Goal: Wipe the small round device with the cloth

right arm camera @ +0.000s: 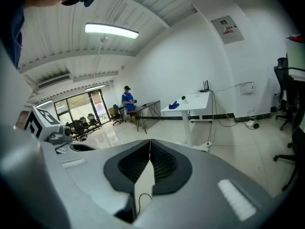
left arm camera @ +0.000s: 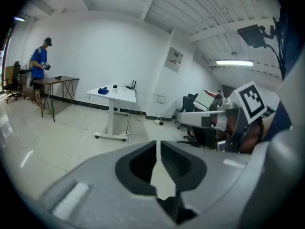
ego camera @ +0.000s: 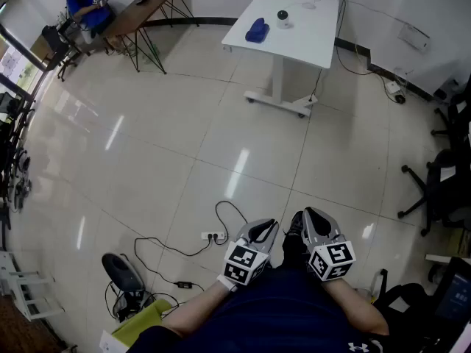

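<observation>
1. Left gripper [ego camera: 263,230]: held low in front of the wearer's body, at 6 o'clock in the head view. In its own view [left arm camera: 158,151] the jaws are pressed together with nothing between them.
2. Right gripper [ego camera: 315,219]: just beside the left one, at its 3 o'clock. In its own view [right arm camera: 150,151] the jaws are likewise pressed together and hold nothing.
3. White table [ego camera: 298,31]: at 12 o'clock across the tiled floor, well apart from both grippers.
4. Small round device [ego camera: 282,17]: upright on the table top; also seen in the left gripper view [left arm camera: 115,87] and the right gripper view [right arm camera: 184,98].
5. Cloth [ego camera: 257,30]: blue, bunched, lying on the same table near the device, at its 8 o'clock and apart from it. It also shows from the left gripper [left arm camera: 103,90] and the right gripper [right arm camera: 174,105].
6. Power strip [ego camera: 214,236]: on the floor at 9 o'clock of the left gripper, with a black cable looping from it.
7. Dark desk [ego camera: 151,6]: at 11 o'clock, with a person in blue [ego camera: 85,2] beside it.
8. Office chair [ego camera: 434,190]: black, at 3 o'clock.
</observation>
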### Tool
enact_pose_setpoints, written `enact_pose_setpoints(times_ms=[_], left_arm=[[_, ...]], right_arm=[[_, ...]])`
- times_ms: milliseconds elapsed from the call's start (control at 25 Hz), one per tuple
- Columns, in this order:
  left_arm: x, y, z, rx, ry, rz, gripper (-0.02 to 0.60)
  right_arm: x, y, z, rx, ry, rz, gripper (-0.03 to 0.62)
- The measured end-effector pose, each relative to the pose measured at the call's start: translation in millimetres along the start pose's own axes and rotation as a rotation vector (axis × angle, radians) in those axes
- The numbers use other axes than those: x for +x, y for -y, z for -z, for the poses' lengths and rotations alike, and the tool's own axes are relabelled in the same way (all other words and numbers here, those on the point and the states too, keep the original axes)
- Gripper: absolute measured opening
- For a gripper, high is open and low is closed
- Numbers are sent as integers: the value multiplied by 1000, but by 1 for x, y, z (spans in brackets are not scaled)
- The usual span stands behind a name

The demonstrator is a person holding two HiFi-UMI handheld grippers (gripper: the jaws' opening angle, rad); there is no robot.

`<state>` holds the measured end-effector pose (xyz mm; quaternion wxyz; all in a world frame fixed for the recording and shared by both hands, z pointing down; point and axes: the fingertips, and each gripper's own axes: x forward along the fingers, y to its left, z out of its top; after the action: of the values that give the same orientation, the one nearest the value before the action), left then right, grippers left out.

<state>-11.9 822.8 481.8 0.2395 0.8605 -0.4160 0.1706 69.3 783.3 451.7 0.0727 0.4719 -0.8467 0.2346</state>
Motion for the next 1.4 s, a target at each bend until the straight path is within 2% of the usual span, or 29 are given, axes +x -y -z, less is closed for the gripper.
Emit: enact_pose_setpoints(times_ms=[280, 440, 600, 840, 1040, 1200, 1400], left_arm=[[62, -4, -52, 1, 13, -10, 29], [95, 0, -79, -53, 15, -1, 29], [120, -1, -111, -78, 27, -42, 29], [149, -1, -124, -87, 28, -49, 29], [162, -23, -121, -84, 25, -88, 29], [176, -38, -125, -84, 15, -76, 29], [200, -66, -148, -77, 17, -43, 29]], right_arm=[[35, 47, -47, -25, 24, -57, 12], [50, 83, -70, -19, 31, -71, 12], [62, 117, -92, -18, 30, -84, 12], [80, 143, -104, -16, 24, -114, 12], [96, 153, -108, -16, 6, -123, 12], [115, 159, -114, -21, -2, -118, 12], [149, 175, -130, -18, -6, -77, 12]])
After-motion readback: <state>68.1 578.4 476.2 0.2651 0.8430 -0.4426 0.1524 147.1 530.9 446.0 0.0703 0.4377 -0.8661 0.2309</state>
